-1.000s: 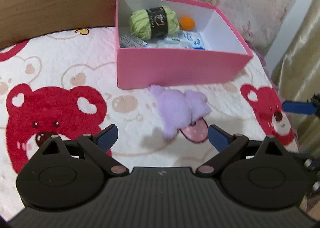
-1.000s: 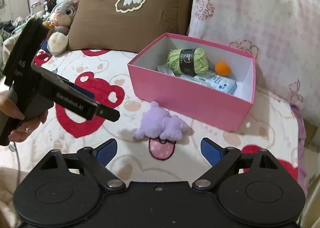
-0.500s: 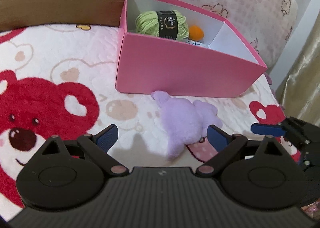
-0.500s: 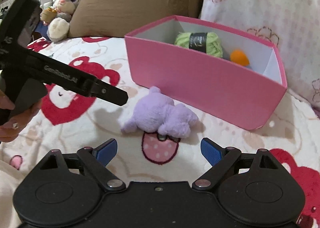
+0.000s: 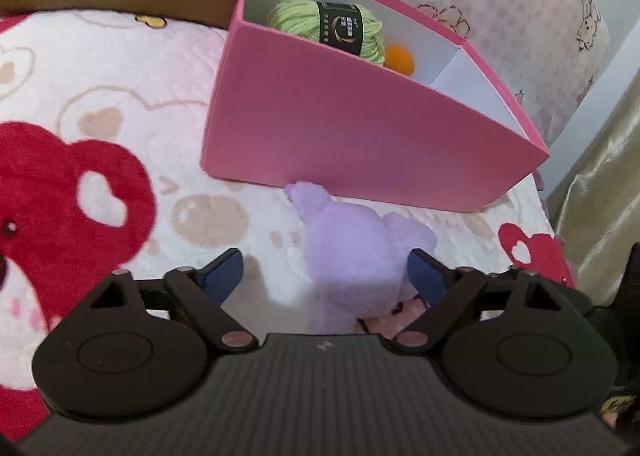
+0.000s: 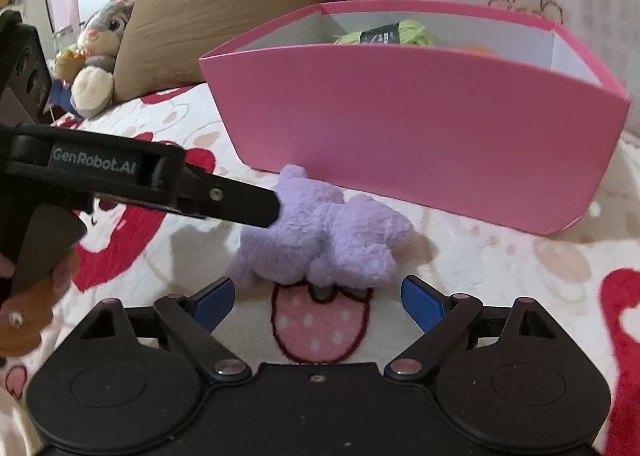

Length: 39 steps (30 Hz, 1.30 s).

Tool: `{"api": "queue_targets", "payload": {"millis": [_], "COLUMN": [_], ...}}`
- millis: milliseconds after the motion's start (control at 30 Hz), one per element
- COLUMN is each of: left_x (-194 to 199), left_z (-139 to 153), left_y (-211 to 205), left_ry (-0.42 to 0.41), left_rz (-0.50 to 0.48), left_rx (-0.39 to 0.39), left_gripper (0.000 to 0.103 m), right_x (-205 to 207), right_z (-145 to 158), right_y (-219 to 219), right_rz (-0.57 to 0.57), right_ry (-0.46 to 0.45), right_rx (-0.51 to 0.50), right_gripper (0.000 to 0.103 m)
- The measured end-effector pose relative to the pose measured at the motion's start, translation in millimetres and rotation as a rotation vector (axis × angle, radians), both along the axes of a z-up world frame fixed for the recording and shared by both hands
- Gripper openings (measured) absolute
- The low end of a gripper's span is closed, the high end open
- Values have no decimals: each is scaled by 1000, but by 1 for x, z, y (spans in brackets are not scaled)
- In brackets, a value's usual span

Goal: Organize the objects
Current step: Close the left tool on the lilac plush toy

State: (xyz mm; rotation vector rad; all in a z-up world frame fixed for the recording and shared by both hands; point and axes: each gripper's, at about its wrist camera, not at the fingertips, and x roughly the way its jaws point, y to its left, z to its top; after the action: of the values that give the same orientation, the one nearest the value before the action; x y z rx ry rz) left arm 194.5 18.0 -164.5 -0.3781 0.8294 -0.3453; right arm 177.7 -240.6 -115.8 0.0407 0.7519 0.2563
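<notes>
A purple plush toy (image 5: 352, 252) lies on the bear-print blanket just in front of the pink box (image 5: 360, 128). It also shows in the right wrist view (image 6: 320, 240). My left gripper (image 5: 324, 272) is open and low over the toy, its blue pads on either side of the toy's near end. My right gripper (image 6: 312, 298) is open and empty, just short of the toy. The pink box (image 6: 420, 128) holds a green yarn ball (image 5: 332, 26) and an orange ball (image 5: 398, 58).
The left gripper's arm (image 6: 140, 184) crosses the right wrist view from the left. A brown pillow (image 6: 240, 4) and a pink floral pillow (image 5: 500, 4) stand behind the box. A grey bunny plush (image 6: 100, 52) sits far left. A gold curtain (image 5: 600, 184) hangs at the right.
Both grippers have moved down and closer to the purple toy. The left gripper's open pads now flank its near end. Nothing has been taken hold of.
</notes>
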Motion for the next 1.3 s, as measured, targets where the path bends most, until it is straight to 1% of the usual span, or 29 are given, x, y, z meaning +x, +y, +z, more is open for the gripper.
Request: {"api": "queue_targets", "payload": {"millis": [33,67,100,133,200,233,400,467,567,633,733,833,900,1033,1133,1200,1267,1300], "left_x": [3,5,6,8,8,9,6,6,9,10,7,0,-2,-8,-10,-11,-13,-13], "left_z": [-1,-3,-4,-5,-6,-6,-4,-4,-8,-9,-6,-5,-5,-4,-3,1,4,5], "left_y": [-1,-2,-4,-4,-5,-5,-7,-8,-11,-13,-13,-12,-10,-11,-14,-17,-18,-18], "left_ry": [8,16,24,28,26,31,65,82,106,117,104,86,94,91,83,79,73,76], "left_rz": [-4,-8,-11,-15,-21,-24,-31,-31,-23,-17,-31,-40,-41,-42,-54,-67,-77,-80], "left_rx": [-7,-11,-12,-19,-48,-61,-77,-78,-78,-80,-82,-89,-107,-130,-113,-67,-52,-50], "left_gripper": [77,67,59,57,44,43,41,41,41,41,41,41,41,41,41,39,39,39], "right_x": [2,4,5,6,7,7,3,4,12,18,20,20,18,18,17,16,12,11], "right_z": [-2,-2,-3,-4,-5,-5,-1,-1,-8,-13,-18,-16,-14,-8,-4,0,3,4], "right_y": [1,2,3,5,9,10,11,14,18,19,22,32,36,32,33,38,42,42], "right_rz": [-6,-6,-4,0,11,12,25,18,6,-19,-80,-95,-91,-130,-154,-157,-153,-156], "right_ry": [-6,-12,-17,-21,-26,-28,-17,-9,2,-4,-41,-45,-32,22,48,55,57,57], "right_rx": [6,8,7,2,-18,-27,-18,-38,-64,-55,-26,-81,-111,-90,-94,-116,-135,-137], "right_gripper": [93,93,93,93,93,93,94,94,94,96,96,95,94,93,93,93,92,89]}}
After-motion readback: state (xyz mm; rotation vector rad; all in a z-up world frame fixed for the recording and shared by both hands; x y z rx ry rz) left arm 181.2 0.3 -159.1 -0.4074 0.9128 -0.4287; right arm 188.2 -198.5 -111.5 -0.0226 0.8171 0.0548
